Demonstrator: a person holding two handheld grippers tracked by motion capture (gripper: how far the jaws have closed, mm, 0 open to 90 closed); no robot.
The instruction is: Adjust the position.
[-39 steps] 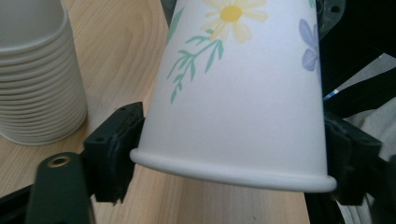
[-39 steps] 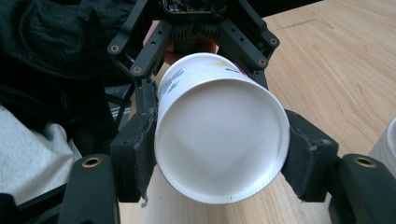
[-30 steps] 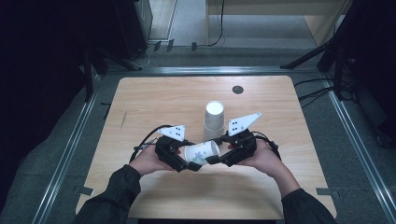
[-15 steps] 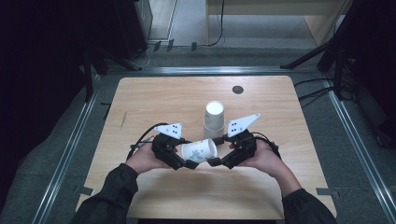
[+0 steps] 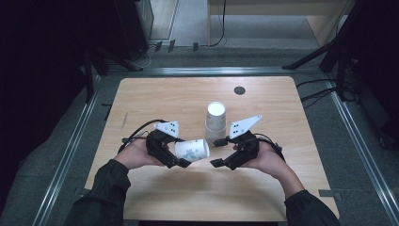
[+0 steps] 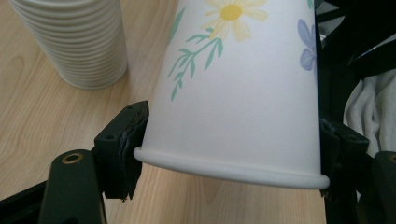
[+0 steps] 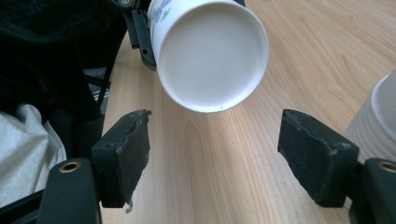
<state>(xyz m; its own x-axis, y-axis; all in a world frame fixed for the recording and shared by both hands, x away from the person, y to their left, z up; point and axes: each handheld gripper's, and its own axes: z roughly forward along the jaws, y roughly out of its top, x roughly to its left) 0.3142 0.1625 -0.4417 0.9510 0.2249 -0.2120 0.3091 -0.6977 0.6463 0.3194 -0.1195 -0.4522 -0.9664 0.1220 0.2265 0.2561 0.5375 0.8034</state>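
A white paper cup (image 5: 192, 149) printed with flowers lies on its side above the wooden table (image 5: 155, 99). My left gripper (image 5: 181, 153) is shut on it near the rim. In the left gripper view the pads (image 6: 130, 135) press on the cup (image 6: 243, 93) on both sides just above the rolled rim. My right gripper (image 5: 215, 152) is a short way right of the cup's base. Its jaws have just been opening and nothing is between them. In the right gripper view the round base (image 7: 210, 51) faces the spread pads (image 7: 128, 144).
A stack of plain white cups (image 5: 215, 120) stands upside down just behind the two grippers, close to the right gripper's far jaw (image 7: 378, 130). A small dark round hole (image 5: 239, 90) marks the table's back. Metal rails run along both sides of the table.
The right gripper's jaws have spread apart and let go of the cup's base. The left hand has lifted the cup slightly, its base now tilting up.
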